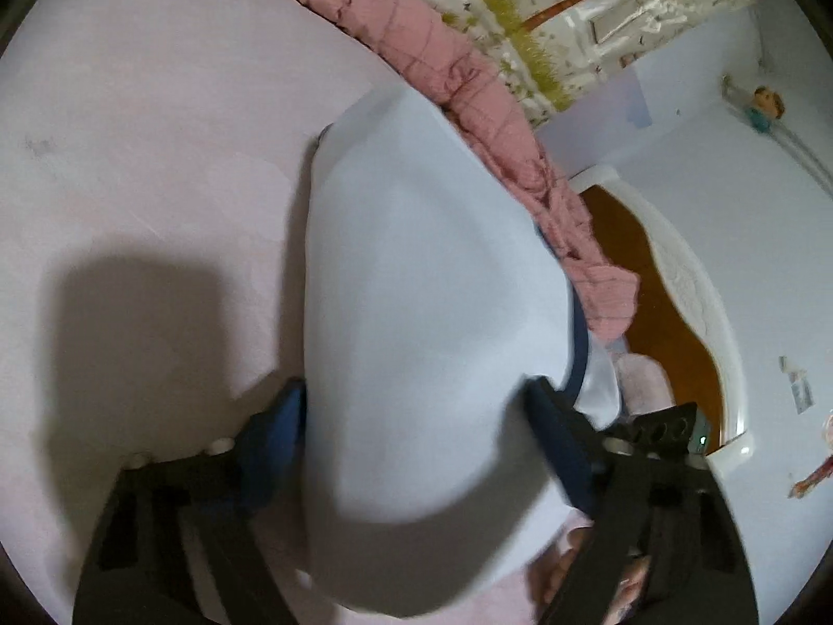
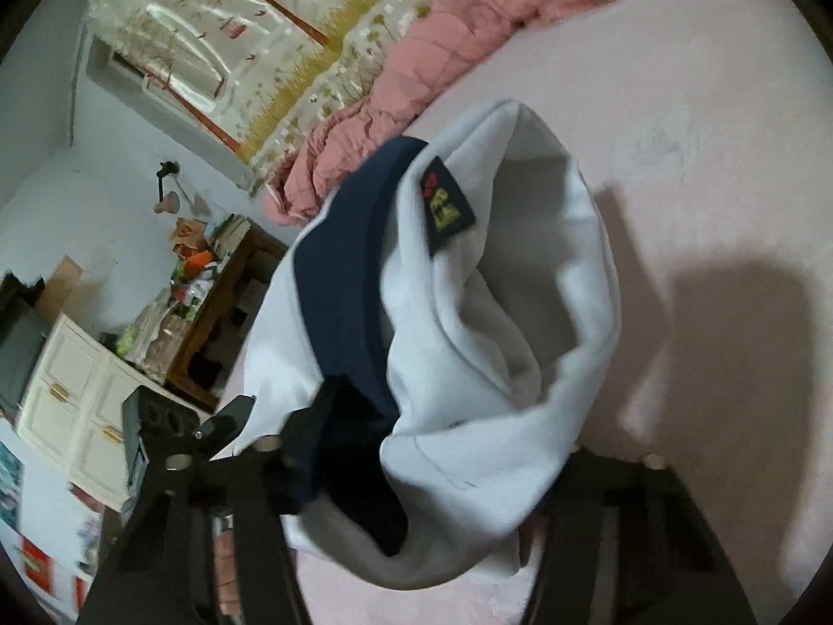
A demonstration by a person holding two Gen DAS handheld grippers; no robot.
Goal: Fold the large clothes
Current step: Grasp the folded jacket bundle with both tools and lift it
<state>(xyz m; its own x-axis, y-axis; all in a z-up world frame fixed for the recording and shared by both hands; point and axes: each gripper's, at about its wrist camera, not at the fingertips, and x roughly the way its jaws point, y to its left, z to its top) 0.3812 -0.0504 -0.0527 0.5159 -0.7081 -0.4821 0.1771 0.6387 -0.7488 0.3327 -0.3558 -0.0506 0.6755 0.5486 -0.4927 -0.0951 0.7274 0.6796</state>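
A white garment (image 1: 432, 323) with a navy collar (image 2: 343, 281) is held up over the pink bed sheet (image 1: 156, 166). The left tongs (image 1: 416, 448) are seen wide apart, with the cloth draped between the two fingers. The right tongs (image 2: 432, 463) are covered by bunched cloth; whether they are clamped cannot be told. A pink quilt (image 2: 442, 52) is seen at the bed edge.

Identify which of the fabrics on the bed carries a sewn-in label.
The white garment with the navy collar, bunched between the right tongs, has a dark label with yellow print. The pink quilted blanket and pale pink sheet show none.
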